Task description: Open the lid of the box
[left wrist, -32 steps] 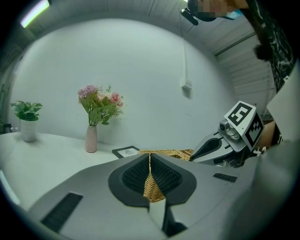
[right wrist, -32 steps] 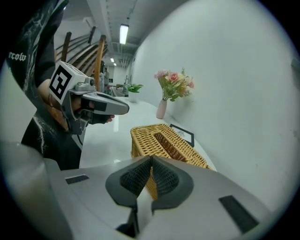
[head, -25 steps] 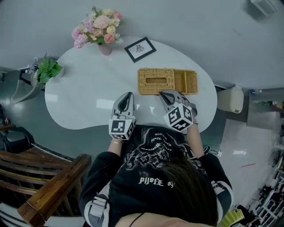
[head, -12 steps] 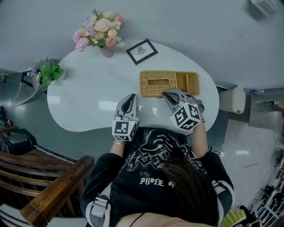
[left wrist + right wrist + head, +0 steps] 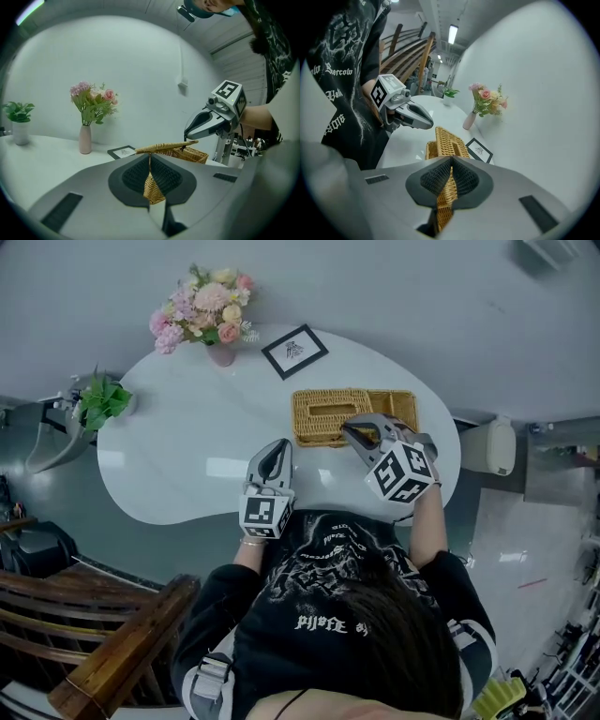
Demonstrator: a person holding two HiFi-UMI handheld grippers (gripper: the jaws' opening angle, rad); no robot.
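A white, kidney-shaped table [image 5: 187, 446] stands on a grey floor, with a vase of pink flowers [image 5: 202, 310], a framed picture [image 5: 294, 351] and a small potted plant [image 5: 101, 401] along its far and left edges. From the head view, a wicker box [image 5: 398, 409] sits at the table's far right, and the right gripper [image 5: 349, 427] reaches down at an angle onto its near edge. The left gripper view shows what the head view flattens: the lid [image 5: 164, 147] is raised off the box, roughly level. The right gripper view shows its jaws pinched on the lid's woven edge. The left gripper [image 5: 278, 443] lies nearly level just beside the box's left corner, its jaws closed together with nothing between the pads.
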